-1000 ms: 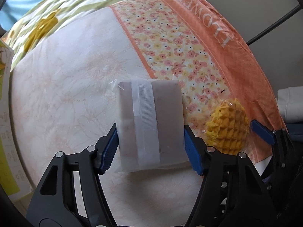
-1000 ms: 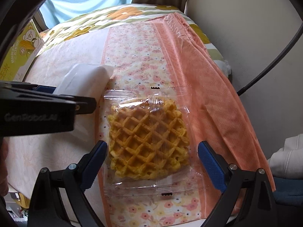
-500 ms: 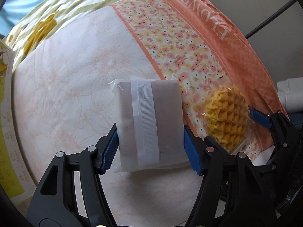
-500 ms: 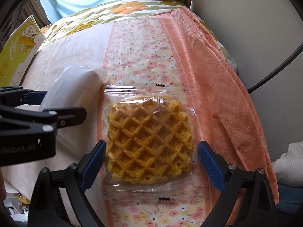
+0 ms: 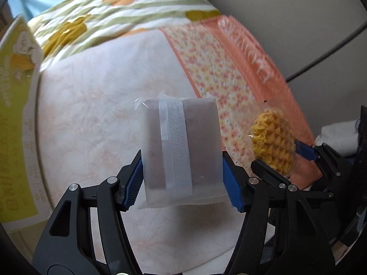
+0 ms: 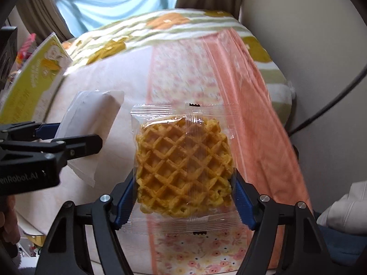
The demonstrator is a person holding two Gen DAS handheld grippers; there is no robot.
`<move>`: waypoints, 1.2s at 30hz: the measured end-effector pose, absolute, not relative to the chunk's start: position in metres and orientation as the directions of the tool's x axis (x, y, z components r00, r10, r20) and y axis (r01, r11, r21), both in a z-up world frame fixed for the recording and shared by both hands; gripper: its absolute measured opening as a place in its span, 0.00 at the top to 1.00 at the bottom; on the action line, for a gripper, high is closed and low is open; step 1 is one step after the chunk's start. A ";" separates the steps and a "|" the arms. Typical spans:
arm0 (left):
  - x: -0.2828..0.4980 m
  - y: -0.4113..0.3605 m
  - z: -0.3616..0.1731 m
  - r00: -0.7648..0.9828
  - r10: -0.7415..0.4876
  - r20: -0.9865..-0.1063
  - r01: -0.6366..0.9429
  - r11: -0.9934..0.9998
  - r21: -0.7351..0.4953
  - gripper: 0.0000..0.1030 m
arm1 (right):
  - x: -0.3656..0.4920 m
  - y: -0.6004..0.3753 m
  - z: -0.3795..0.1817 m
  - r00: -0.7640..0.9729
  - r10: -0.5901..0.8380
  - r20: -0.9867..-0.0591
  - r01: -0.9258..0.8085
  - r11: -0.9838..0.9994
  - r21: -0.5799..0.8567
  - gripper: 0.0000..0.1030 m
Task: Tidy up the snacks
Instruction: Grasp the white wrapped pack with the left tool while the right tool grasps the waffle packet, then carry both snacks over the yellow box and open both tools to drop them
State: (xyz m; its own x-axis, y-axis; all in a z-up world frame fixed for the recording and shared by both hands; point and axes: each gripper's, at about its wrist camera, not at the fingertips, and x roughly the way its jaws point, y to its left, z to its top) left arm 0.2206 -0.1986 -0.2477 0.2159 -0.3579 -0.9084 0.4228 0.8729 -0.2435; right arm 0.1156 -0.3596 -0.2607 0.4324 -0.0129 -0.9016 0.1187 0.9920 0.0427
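Note:
My left gripper (image 5: 182,178) is shut on a frosted white snack packet (image 5: 181,149) with a brownish filling and a ribbed centre seam, and holds it above the cloth. That packet also shows in the right wrist view (image 6: 91,135), held by the left gripper (image 6: 68,142). My right gripper (image 6: 183,190) is shut on a clear-wrapped yellow waffle (image 6: 183,169) and holds it lifted. The waffle also shows edge-on in the left wrist view (image 5: 273,142), to the right of the white packet.
A cloth (image 5: 96,119) with a pale cream panel, a flowered strip and an orange border (image 6: 252,119) covers the surface. A yellow-green box (image 5: 13,126) stands at the left (image 6: 32,80). A wall and a black cable (image 6: 325,105) are at the right, with white fabric (image 6: 344,213) below.
My right gripper has closed on the waffle and lifted it off the cloth. My left gripper has risen with the white packet. Both views now look further across the surface.

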 end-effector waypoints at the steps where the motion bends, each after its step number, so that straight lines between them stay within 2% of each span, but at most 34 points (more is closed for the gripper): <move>1: 0.221 -0.193 -0.239 0.230 -0.367 -0.901 0.412 0.876 -0.252 0.42 | 0.117 -0.358 -0.254 0.441 -0.012 -0.898 0.112 0.993 0.042 0.31; 11: 0.235 -0.078 -0.115 0.455 -0.363 -0.814 0.258 0.928 -0.269 0.42 | 0.149 -0.301 -0.140 0.593 0.104 -0.799 -0.086 0.994 0.065 0.31; 18: 0.244 0.024 -0.078 0.553 -0.276 -0.786 0.121 0.960 -0.252 0.42 | 0.180 -0.218 -0.093 0.612 0.287 -0.737 -0.269 0.952 0.148 0.31; 26: 0.255 0.118 -0.090 0.543 -0.213 -0.812 0.029 0.972 -0.235 0.42 | 0.209 -0.124 -0.083 0.580 0.394 -0.714 -0.376 0.906 0.194 0.31; 36: 0.270 0.190 -0.152 0.415 -0.229 -0.881 0.037 0.971 -0.235 0.42 | 0.238 -0.056 -0.101 0.540 0.389 -0.746 -0.339 0.912 0.230 0.31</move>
